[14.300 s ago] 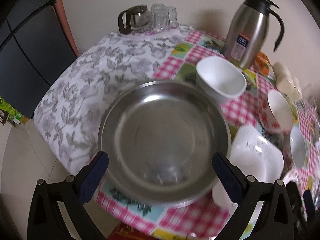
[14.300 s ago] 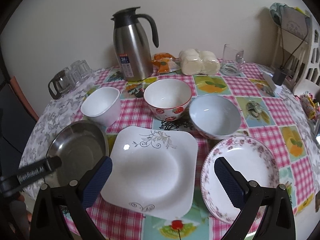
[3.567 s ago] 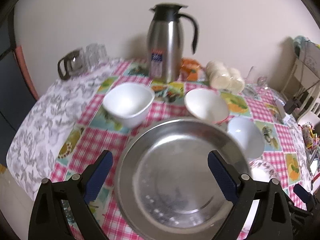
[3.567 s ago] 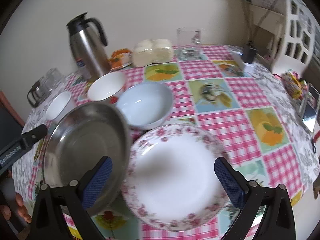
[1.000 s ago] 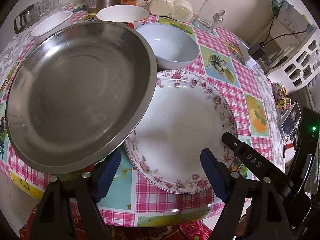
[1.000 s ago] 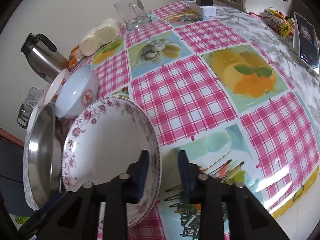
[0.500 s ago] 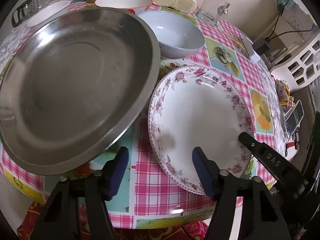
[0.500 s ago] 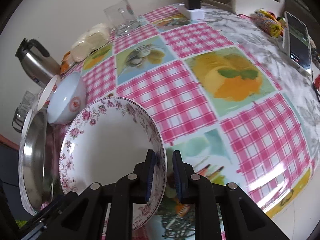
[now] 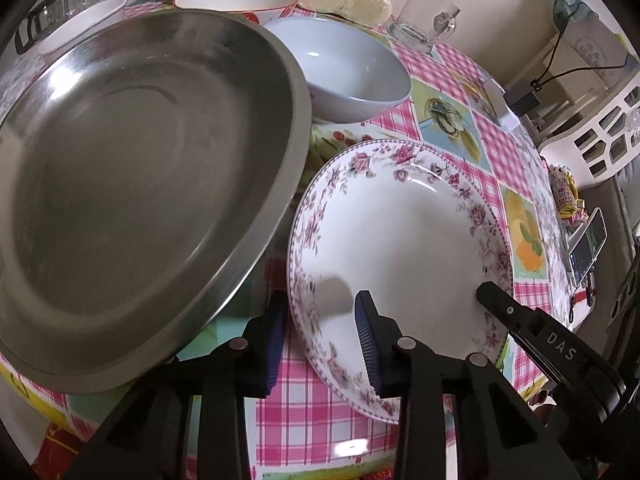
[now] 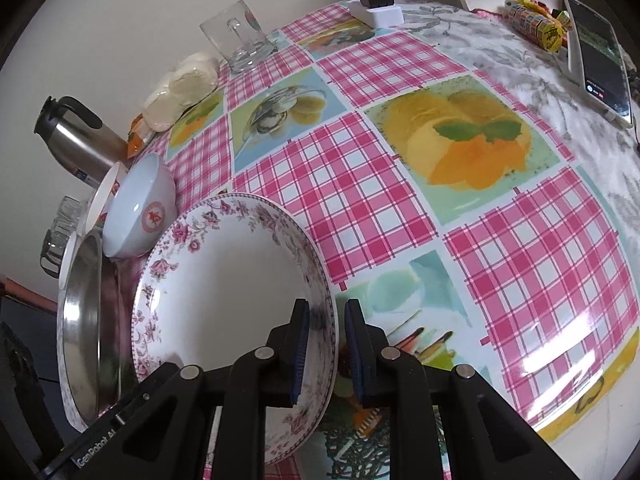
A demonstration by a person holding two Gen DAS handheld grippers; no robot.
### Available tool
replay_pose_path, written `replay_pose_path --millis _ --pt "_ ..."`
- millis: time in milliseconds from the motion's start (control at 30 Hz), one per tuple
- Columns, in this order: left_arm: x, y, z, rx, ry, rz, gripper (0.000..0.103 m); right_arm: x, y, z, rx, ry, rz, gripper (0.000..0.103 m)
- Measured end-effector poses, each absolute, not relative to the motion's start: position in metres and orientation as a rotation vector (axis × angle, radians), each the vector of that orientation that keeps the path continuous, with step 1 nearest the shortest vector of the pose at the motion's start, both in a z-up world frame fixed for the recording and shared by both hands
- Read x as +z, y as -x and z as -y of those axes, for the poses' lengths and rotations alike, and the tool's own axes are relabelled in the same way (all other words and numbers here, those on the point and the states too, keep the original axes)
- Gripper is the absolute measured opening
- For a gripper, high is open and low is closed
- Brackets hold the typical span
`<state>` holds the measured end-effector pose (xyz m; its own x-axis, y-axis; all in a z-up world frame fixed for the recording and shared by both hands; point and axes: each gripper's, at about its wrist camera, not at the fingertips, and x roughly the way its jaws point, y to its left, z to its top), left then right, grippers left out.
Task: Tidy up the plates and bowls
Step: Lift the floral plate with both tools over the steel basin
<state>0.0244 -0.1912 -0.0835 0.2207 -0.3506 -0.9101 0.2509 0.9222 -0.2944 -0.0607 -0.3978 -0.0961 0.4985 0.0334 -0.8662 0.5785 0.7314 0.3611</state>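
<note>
checked tablecloth | steel pan crowds floral plate, pale bowl behind | right gripper clamped on plate rim | left gripper closing astride near rim, contact unclear

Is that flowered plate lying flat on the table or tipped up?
Tipped up: the flowered plate has its right edge raised off the tablecloth, pinched in the right claw.
</note>
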Motion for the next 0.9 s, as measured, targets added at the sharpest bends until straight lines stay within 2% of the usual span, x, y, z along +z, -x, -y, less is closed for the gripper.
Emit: replay_pose_path --millis 567,700,900 --pt "-0.085 -0.03 0.194 -0.431 0.097 -1.224 0.035 -0.099 0.054 0.399 -0.356 -0.697 -0.957 0.02" --pt "-0.086 -0.029 0.192 -0.408 0.093 -1.218 0.025 -0.098 0.053 0.398 -0.358 -0.685 -0.953 0.018" --pt "-0.085 -0.029 0.191 -0.406 0.091 -1.221 0.022 -0.096 0.053 0.398 -0.35 -0.664 -0.964 0.018"
